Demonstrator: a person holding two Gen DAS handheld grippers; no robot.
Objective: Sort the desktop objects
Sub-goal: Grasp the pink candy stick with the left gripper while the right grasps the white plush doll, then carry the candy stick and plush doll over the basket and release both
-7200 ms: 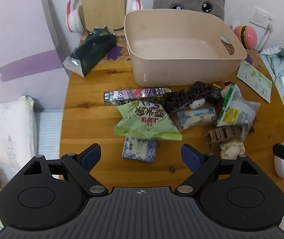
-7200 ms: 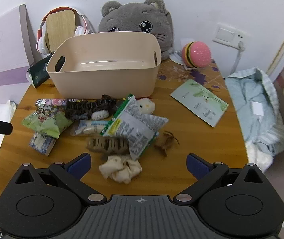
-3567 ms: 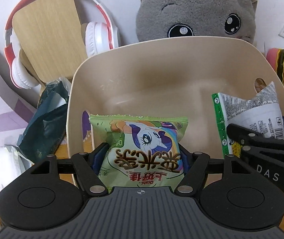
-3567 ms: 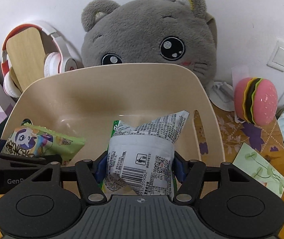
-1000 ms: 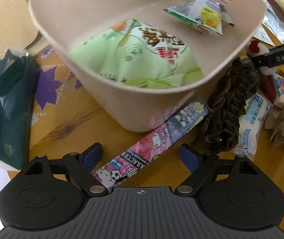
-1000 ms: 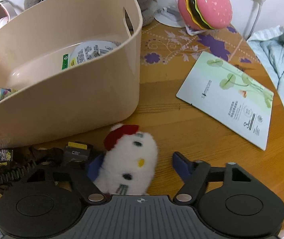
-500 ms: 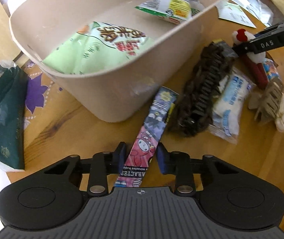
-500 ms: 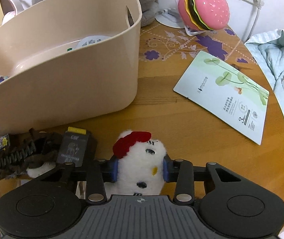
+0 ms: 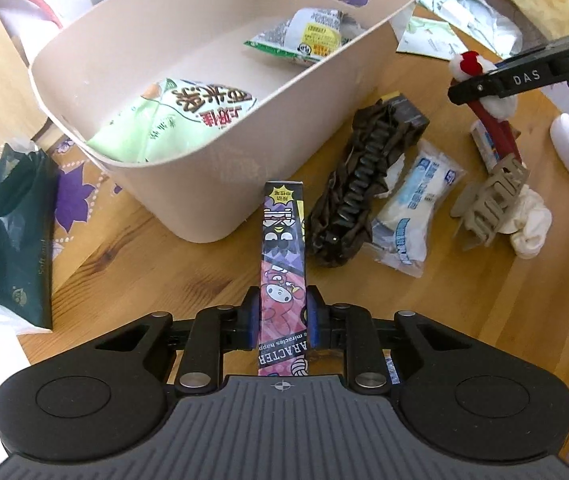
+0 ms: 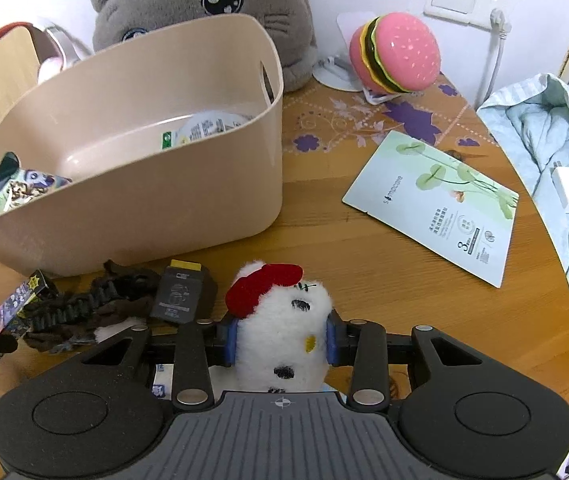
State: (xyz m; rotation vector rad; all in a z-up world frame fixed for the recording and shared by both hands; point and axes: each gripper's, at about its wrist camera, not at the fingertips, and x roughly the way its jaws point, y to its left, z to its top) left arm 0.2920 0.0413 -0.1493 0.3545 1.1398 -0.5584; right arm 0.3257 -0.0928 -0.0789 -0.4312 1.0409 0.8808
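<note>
A: Since a moment ago we have lifted both catches. Our left claw [image 9: 280, 322], which was only just closing on the character box [image 9: 283, 264] as it lay against the bin, now has it pinched tight between both fingers and pointing to 12 o'clock, its far end near the beige bin [image 9: 220, 184].

B: And our right claw [image 10: 281, 340] is clamped on the white plush toy [image 10: 284, 336], red cap uppermost; the toy sits higher in our view than before.

A: Outward from the left claw, at 1 o'clock, we see the dark brown hair claw clip [image 9: 358, 196] on the wooden surface [image 9: 464, 320], just beside the white-and-blue packet [image 9: 414, 216]. Further toward 2 o'clock lie the tan clip [image 9: 488, 204] and the cream scrunchie [image 9: 530, 224], touching.

B: Inside the bin we have the green snack bag [image 9: 172, 120] at 11 o'clock and the white noodle-style packet [image 9: 308, 38] at 12.

A: At 9 o'clock sits the dark green pouch [image 9: 12, 240].

B: From our right claw, the green leaf sachet [image 10: 440, 204] lies at 2 o'clock, the burger toy [image 10: 396, 52] beyond it, the grey cat plush [image 10: 204, 12] behind the bin.
</note>
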